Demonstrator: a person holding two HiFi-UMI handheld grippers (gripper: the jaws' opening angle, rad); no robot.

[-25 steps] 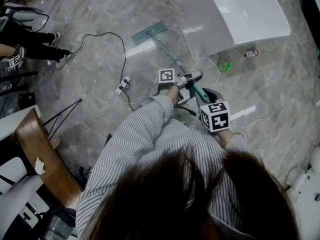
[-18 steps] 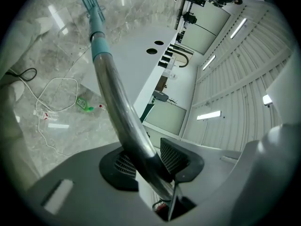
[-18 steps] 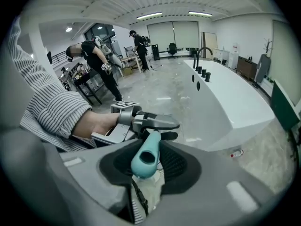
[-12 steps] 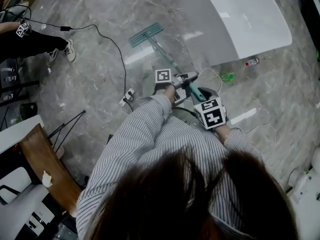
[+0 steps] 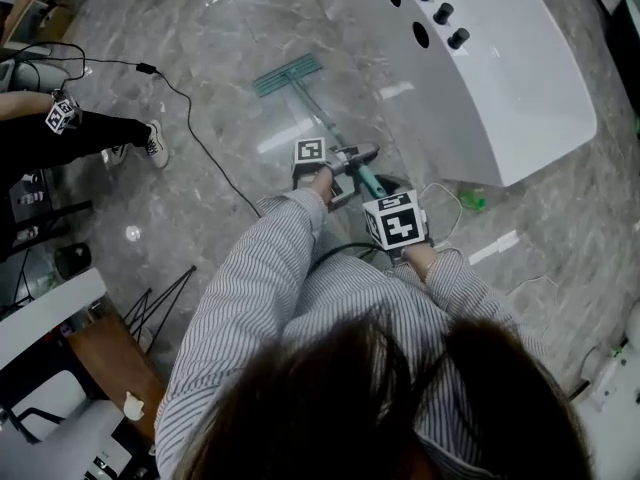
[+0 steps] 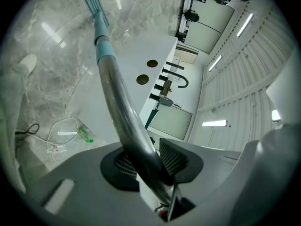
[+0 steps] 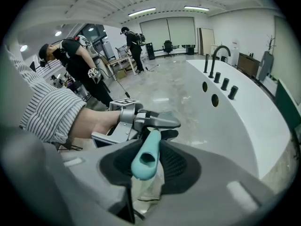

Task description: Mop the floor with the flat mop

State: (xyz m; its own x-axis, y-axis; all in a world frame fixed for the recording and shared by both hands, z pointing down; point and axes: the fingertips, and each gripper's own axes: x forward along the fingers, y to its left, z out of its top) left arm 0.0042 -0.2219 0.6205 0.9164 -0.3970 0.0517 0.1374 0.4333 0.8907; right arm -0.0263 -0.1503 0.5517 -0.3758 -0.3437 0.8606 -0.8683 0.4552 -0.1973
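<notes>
The flat mop has a teal head lying on the grey marble floor and a silver pole running back toward me. My left gripper is shut on the pole, lower down the shaft. My right gripper is shut on the teal handle end, just behind the left one. In the left gripper view the mop head shows far off at the top. The right gripper view shows the left gripper straight ahead.
A white bathtub with black taps stands at the right. A black cable crosses the floor at the left, near a person's legs. A green bottle and white cord lie by the tub. A chair stands lower left.
The mop head has slid farther away and left over the floor. Both grippers stay shut on the mop. The view has shifted, and the person at left has stepped.
</notes>
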